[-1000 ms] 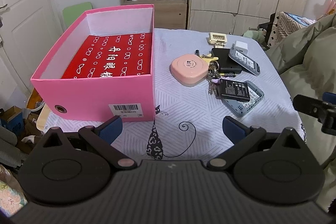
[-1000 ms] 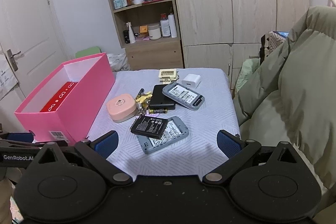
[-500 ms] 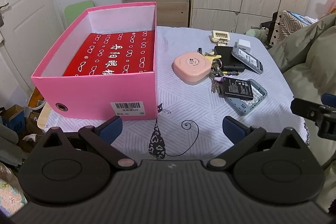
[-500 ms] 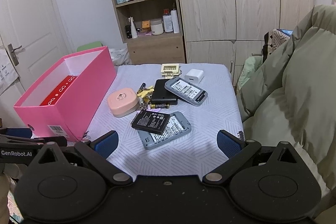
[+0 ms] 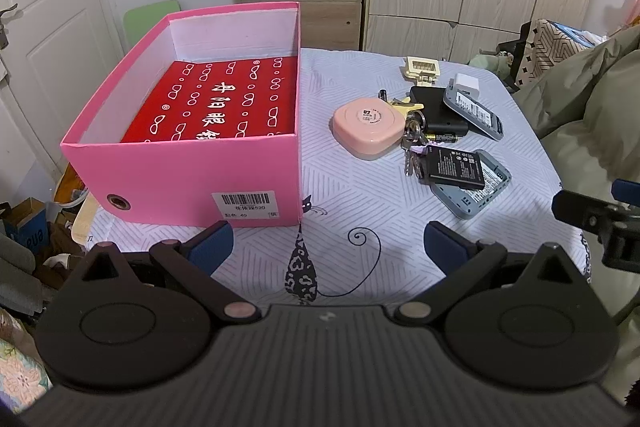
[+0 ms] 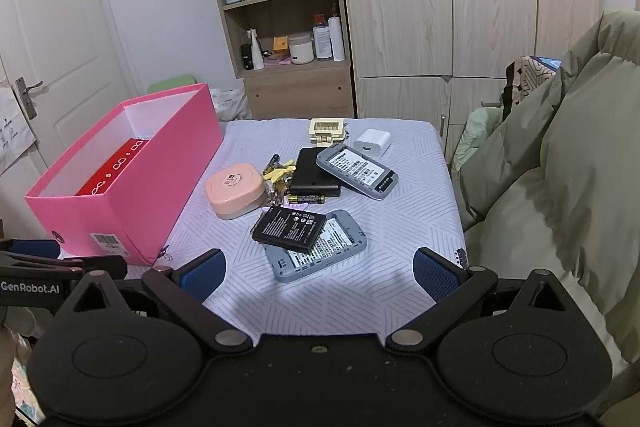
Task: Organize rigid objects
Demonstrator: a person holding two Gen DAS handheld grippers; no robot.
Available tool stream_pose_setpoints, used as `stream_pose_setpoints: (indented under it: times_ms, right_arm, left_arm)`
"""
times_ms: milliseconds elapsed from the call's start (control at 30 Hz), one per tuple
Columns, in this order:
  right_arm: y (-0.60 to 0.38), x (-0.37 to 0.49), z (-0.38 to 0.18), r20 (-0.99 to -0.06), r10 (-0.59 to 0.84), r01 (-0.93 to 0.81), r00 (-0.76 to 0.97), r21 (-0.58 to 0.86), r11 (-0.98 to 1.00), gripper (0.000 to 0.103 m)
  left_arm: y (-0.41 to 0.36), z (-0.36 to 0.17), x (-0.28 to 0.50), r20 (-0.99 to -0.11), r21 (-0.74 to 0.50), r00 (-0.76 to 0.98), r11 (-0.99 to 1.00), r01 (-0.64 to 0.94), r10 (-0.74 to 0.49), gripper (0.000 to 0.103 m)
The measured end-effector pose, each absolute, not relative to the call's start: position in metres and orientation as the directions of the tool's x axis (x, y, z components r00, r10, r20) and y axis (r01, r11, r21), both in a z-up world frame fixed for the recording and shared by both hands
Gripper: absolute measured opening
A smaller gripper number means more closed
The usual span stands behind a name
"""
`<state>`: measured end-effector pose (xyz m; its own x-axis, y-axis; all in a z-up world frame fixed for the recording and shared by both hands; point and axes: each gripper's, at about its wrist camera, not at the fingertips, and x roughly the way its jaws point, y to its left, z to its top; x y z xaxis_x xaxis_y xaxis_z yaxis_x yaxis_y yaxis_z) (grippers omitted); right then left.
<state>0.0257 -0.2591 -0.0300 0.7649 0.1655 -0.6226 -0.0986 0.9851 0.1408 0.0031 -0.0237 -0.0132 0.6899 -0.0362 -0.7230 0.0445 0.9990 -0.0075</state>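
An open pink box (image 5: 184, 183) with a red case inside stands on the table's left; it also shows in the right wrist view (image 6: 132, 195). Right of it lie a pink round-cornered case (image 5: 368, 127), keys (image 5: 412, 143), a black battery (image 6: 289, 229) on a grey device (image 6: 320, 255), a second grey device (image 6: 358, 171), a black block (image 6: 314, 173), an AA battery (image 6: 306, 199), a white charger (image 6: 372, 143) and a cream clip (image 6: 327, 131). My left gripper (image 5: 328, 247) is open and empty over the near table edge. My right gripper (image 6: 318, 273) is open and empty, near the grey device.
The table wears a white patterned cloth (image 5: 360, 211). An olive padded coat (image 6: 560, 187) lies along the right side. A shelf unit (image 6: 280, 27) and wardrobe stand behind. A green chair back (image 5: 150, 19) is behind the box.
Both grippers have drawn back and risen slightly, so the table items appear a little farther off. Nothing on the table has moved.
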Motion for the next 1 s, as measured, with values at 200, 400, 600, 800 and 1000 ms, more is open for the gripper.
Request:
stream_pose_setpoints:
  times_ms: [200, 400, 600, 800, 1000]
  right_arm:
    - [-0.259, 0.024, -0.03, -0.611, 0.184, -0.113, 0.77, 0.153, 0.982, 0.102]
    - [-0.259, 0.006, -0.026, -0.455, 0.282, -0.228, 0.845, 0.17, 0.959, 0.102]
    - [-0.26, 0.021, -0.024, -0.412, 0.361, -0.308, 0.837, 0.191, 0.932, 0.102]
    - [-0.255, 0.043, -0.03, -0.504, 0.391, -0.352, 0.771, 0.175, 0.92, 0.102]
    - [-0.243, 0.072, -0.056, -0.591, 0.346, -0.274, 0.729, 0.212, 0.938, 0.101]
  left_arm:
    - [-0.024, -0.015, 0.003, -0.725, -0.001, 0.688, 0.999, 0.048, -0.034, 0.103]
    - [-0.022, 0.001, -0.001, -0.697, -0.002, 0.715, 0.997, 0.075, -0.055, 0.103]
    - [-0.013, 0.03, 0.004, -0.684, -0.024, 0.703, 0.969, 0.244, -0.194, 0.103]
    - [0.012, 0.051, 0.029, -0.71, 0.076, 0.677, 0.933, 0.351, -0.196, 0.101]
    - [0.064, 0.054, 0.077, -0.751, 0.133, 0.652, 0.943, 0.305, -0.105, 0.099]
